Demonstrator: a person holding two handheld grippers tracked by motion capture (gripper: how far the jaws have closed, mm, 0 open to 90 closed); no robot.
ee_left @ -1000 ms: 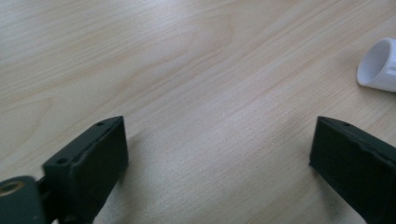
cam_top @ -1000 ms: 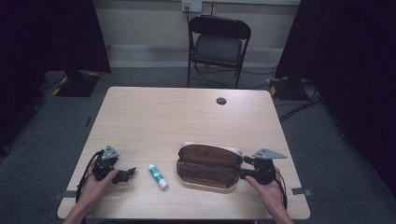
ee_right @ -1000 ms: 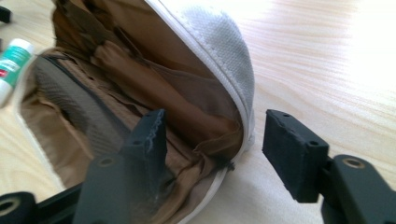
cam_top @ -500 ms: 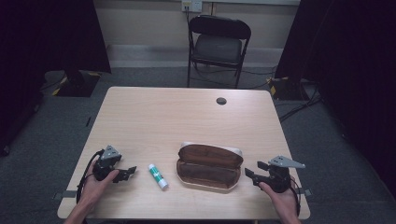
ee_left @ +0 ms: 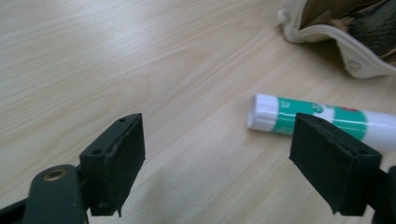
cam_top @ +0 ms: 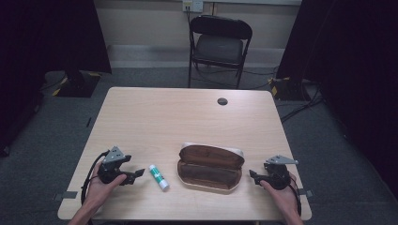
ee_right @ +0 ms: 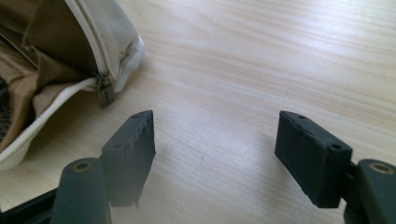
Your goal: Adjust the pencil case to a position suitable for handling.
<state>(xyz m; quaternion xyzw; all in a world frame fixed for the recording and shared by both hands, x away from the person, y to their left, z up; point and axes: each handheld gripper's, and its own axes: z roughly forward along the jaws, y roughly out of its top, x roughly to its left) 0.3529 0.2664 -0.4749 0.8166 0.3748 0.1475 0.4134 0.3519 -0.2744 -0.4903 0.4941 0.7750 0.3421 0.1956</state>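
High view: pale wood worktop (cam_top: 187, 122), a folding chair (cam_top: 219, 44) beyond its far edge, a small dark round disc (cam_top: 222, 101) near that edge. An open pencil case (cam_top: 210, 166), brown inside with a cream rim, lies near the front edge, between the two grippers. A glue stick (cam_top: 158, 176) lies flat just left of the case, apart from it.

Left gripper (cam_top: 137, 174) rests on the worktop at front left, held in a hand, jaws spread wide and empty, pointing toward the glue stick. Right gripper (cam_top: 252, 175) sits at front right, jaws likewise apart and empty, just beside the case's right end.

Left gripper view adds detail: the glue stick's white cap and green-and-white label; its print is too blurred to read. A metal rivet shows on the case's cream edge.

Right gripper view: the case's zip and its dark metal pull hang at the corner, left of the jaws; bare wood lies between them.
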